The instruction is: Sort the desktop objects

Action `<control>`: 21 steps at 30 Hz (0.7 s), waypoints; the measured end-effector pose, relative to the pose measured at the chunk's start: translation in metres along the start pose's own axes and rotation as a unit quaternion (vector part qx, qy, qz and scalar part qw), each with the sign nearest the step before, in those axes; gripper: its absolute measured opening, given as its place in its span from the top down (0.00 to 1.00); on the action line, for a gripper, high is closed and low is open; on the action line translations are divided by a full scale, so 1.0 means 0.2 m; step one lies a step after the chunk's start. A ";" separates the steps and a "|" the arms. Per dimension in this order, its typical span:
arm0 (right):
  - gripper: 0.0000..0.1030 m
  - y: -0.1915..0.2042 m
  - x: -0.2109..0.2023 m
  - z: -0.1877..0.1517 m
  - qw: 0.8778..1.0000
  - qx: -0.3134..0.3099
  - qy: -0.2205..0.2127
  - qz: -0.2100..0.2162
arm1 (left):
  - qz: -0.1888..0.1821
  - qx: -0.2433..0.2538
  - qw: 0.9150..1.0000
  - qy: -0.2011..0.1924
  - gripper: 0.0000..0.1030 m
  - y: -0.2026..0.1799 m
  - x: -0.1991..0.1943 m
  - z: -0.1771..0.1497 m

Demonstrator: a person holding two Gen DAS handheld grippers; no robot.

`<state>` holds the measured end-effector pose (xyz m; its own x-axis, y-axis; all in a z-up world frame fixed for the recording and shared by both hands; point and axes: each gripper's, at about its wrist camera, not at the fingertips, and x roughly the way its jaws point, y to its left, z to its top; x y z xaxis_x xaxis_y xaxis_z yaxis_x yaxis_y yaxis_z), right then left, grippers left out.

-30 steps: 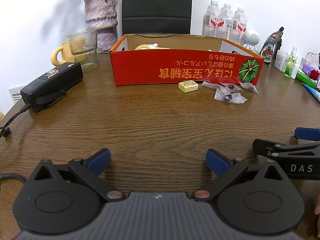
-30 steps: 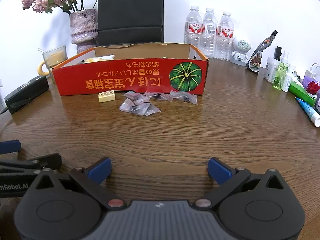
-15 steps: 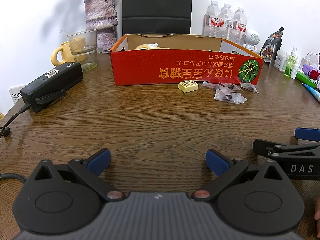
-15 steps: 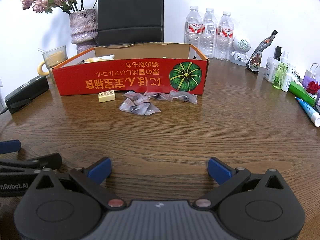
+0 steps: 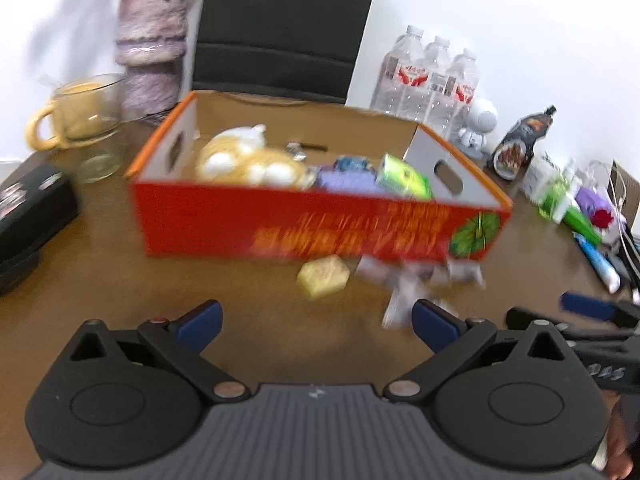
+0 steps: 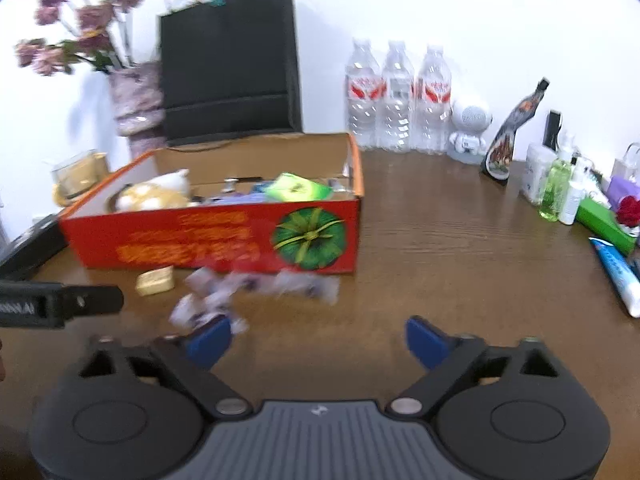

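Brown wooden surface (image 5: 100, 280): red cardboard box (image 5: 280, 224) part-filled; yellow block (image 5: 323, 276) and clear wrappers (image 6: 256, 288) outside; left gripper (image 5: 316, 320) and right gripper (image 6: 316, 338) jaws open, empty.

My tools: black, blue fingertips (image 5: 434, 322). Box (image 6: 224, 236): red, orange lettering, green pumpkin print. Block (image 5: 323, 276): pale yellow. Counter (image 6: 460, 248): brown woodgrain.

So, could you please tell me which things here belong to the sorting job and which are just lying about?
For the job:
- red box
- yellow block
- clear wrappers
- left gripper, right gripper, both open

Lying about:
- water bottles
- vase
- glass mug
- blue tube
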<state>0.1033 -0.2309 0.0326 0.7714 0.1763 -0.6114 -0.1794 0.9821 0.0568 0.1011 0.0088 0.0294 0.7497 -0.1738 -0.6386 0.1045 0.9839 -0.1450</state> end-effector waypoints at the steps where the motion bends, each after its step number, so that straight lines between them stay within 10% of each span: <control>1: 0.20 -0.01 0.05 0.02 1.000 -0.002 0.008 -0.001 | 0.000 0.007 1.000 0.002 0.00 -0.01 0.04 0.02; 7: 0.24 -0.04 0.22 0.09 1.000 -0.014 0.011 0.012 | -0.001 0.039 0.999 0.020 0.30 -0.04 0.27 0.12; 13: 0.28 -0.05 0.31 0.12 1.000 -0.012 0.010 0.012 | 0.012 0.061 0.998 0.020 0.31 -0.06 0.30 0.09; 17: 0.39 -0.04 0.35 0.10 0.999 -0.024 0.016 0.019 | 0.020 0.083 0.996 0.015 0.64 -0.08 0.27 0.06; 21: 0.51 0.00 0.33 0.07 0.999 -0.046 0.002 0.024 | 0.020 0.079 0.996 0.025 0.65 -0.08 0.22 0.04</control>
<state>0.1639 -0.2189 0.0033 0.7580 0.2228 -0.6130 -0.2723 0.9621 0.0129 0.1384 -0.0149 0.0104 0.7221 -0.1321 -0.6791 0.1802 0.9836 0.0003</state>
